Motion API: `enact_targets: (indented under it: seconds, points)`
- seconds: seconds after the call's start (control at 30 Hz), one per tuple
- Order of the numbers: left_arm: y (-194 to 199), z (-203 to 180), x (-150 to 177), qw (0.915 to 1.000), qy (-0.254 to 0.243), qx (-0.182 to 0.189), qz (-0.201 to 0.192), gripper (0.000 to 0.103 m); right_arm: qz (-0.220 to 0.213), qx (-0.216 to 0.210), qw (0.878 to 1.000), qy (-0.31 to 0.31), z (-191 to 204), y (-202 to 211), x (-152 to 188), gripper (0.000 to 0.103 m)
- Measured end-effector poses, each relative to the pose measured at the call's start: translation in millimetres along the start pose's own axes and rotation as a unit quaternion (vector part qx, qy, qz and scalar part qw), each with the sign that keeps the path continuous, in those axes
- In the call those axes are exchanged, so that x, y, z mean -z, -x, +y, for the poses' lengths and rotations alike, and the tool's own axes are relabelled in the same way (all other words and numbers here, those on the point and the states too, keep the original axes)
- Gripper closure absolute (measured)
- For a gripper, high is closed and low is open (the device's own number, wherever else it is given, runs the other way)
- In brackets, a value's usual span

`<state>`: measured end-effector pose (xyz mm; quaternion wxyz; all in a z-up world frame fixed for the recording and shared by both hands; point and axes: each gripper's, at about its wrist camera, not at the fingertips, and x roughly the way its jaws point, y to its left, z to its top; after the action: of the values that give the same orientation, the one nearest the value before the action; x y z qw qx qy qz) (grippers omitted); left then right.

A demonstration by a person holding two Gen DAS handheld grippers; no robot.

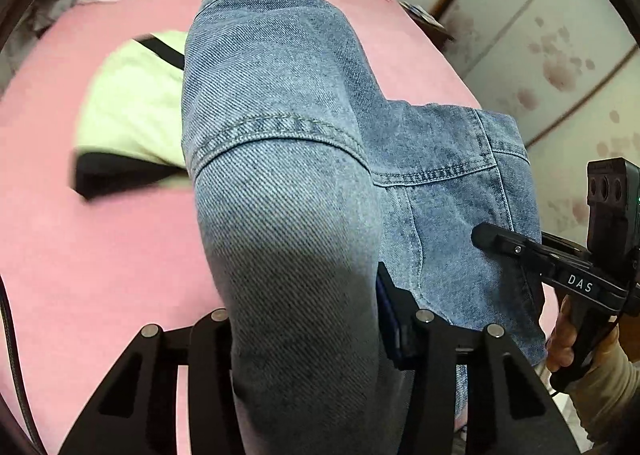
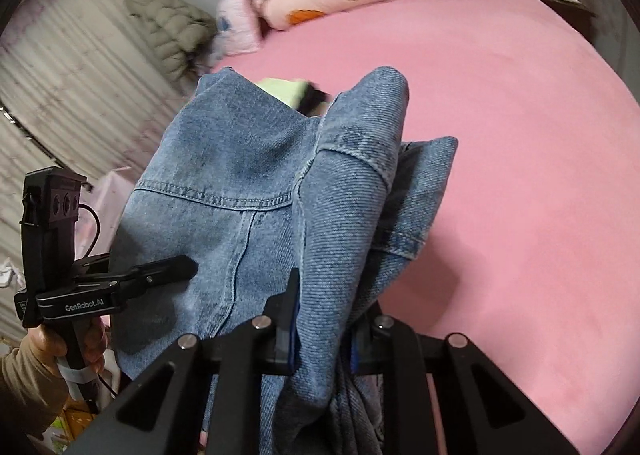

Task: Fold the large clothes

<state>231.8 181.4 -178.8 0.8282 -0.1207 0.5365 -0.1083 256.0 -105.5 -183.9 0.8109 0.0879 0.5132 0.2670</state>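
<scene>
**Denim garment held up over the bed, ready to spread**

The left hand-held gripper [image 1: 316, 335] is clamped on a thick bunch of the denim garment [image 1: 280, 127], and the right hand-held gripper [image 2: 324, 327] is pinched nearly closed on another bunch of the same cloth. The garment hangs between the two, raised above the pink bed [image 2: 520, 175] and crumpled into folds, with a seam and a panel edge showing. A pale green garment [image 1: 132, 103] lies on the bed just beyond it.

To do this step well, I judge the hands should draw apart until the cloth hangs flat, then lower it onto a bare stretch of sheet, clear of the green piece. Keep both grips firm, since heavy denim may slip.
</scene>
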Motion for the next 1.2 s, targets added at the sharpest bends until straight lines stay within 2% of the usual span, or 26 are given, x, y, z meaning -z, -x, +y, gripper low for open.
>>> enact_targets:
  seconds: [0.13, 0.27, 0.37, 0.43, 0.53, 0.67, 0.7, 0.77, 0.93, 1.1, 1.2]
  points:
    - [33, 69, -52, 0.9992, -0.019, -0.024, -0.026, 0.056, -0.016, -0.029, 0.999, 0.008, 55, -47, -64, 0.086]
    - [32, 143, -113, 0.998, -0.027, -0.033, -0.047, 0.056, -0.031, -0.04, 0.999, 0.01, 91, -109, -134, 0.086]
    - [10, 203, -155, 0.9974, -0.024, -0.036, -0.058, 0.056, -0.032, -0.037, 0.999, 0.012, 106, -160, -180, 0.086]
    - [-10, 228, -172, 0.9973, -0.02, -0.037, -0.06, 0.056, -0.032, -0.033, 0.999, 0.011, 110, -199, -206, 0.086]
    - [-61, 264, -201, 0.9979, 0.001, -0.039, -0.052, 0.055, -0.023, -0.026, 0.999, 0.0, 100, -252, -227, 0.086]
    - [-125, 290, -216, 0.9992, 0.018, -0.031, -0.018, 0.048, -0.003, 0.017, 1.0, 0.001, 95, -313, -238, 0.085]
    - [-135, 297, -215, 0.9992, 0.029, -0.027, -0.008, 0.042, 0.006, 0.036, 0.999, -0.004, 87, -329, -237, 0.084]
    - [-148, 307, -216, 0.9987, 0.048, -0.019, -0.003, 0.033, 0.013, 0.046, 0.999, -0.018, 78, -342, -234, 0.082]
    - [-153, 309, -219, 0.9987, 0.041, -0.031, -0.005, 0.022, 0.0, 0.063, 0.998, -0.024, 72, -330, -223, 0.083]
    - [-161, 313, -214, 0.9987, 0.034, -0.037, 0.008, 0.017, -0.004, 0.071, 0.997, -0.041, 61, -330, -217, 0.084]
    - [-168, 306, -211, 0.9976, 0.025, -0.064, 0.011, 0.008, -0.005, 0.074, 0.996, -0.054, 58, -337, -216, 0.084]
